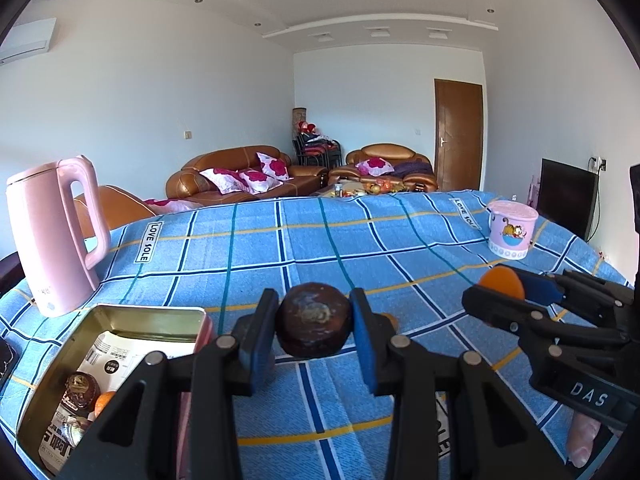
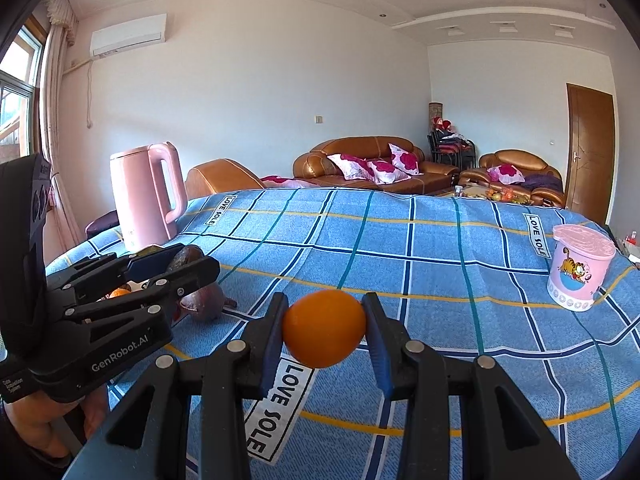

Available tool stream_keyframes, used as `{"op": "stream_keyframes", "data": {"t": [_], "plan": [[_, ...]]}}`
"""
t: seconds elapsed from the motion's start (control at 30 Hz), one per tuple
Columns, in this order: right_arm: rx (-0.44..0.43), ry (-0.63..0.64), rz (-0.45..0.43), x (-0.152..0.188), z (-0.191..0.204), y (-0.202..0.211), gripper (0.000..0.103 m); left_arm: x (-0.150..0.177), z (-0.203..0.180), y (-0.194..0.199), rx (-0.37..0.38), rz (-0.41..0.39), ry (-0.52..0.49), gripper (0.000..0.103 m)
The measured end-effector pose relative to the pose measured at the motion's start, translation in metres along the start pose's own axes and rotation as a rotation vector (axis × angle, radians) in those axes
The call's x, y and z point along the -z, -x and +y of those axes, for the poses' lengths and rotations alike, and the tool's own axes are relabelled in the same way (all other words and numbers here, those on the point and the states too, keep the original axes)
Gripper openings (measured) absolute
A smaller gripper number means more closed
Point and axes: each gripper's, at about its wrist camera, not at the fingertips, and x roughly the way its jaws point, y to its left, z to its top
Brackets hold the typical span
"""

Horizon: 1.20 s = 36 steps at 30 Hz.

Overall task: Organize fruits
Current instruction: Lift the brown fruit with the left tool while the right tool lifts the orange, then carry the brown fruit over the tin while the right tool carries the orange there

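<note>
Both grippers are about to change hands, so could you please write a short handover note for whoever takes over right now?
Left gripper: jaws shut on a dark brown round fruit, held above the blue plaid cloth.
Right gripper: jaws shut on an orange, also held above the cloth.
Open tin box sits at near left beside the pink kettle; it already holds a small orange fruit among packets.
Pink lidded cup stands far right.
Left: both held fruits are not yet set down; the tin looks like the likely place.
</note>
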Motion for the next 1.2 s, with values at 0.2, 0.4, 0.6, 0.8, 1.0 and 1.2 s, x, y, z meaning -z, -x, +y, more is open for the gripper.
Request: {"op": "stream_keyframes", "data": {"t": [0.2, 0.4, 0.6, 0.8, 1.0, 1.2], "plan": [[0.003, 0.011, -0.028, 0.0, 0.002, 0.005, 0.04, 0.001, -0.001, 0.006, -0.015, -0.029, -0.007, 0.038], [0.008, 0.018, -0.049, 0.001, 0.003, 0.009, 0.04, 0.001, -0.001, 0.011, -0.029, -0.047, -0.008, 0.038], [0.018, 0.03, -0.057, 0.001, 0.005, 0.01, 0.04, 0.003, -0.001, 0.016, -0.026, -0.049, 0.0, 0.038], [0.013, 0.056, -0.038, 0.001, 0.013, 0.007, 0.04, 0.005, 0.007, 0.022, -0.037, -0.045, 0.011, 0.038], [-0.028, 0.072, -0.014, 0.0, 0.027, -0.002, 0.04, 0.007, 0.022, 0.029, -0.06, -0.041, 0.024, 0.038], [-0.063, 0.11, 0.001, -0.003, 0.049, -0.01, 0.04, 0.008, 0.041, 0.034, -0.09, -0.031, 0.057, 0.038]]}}
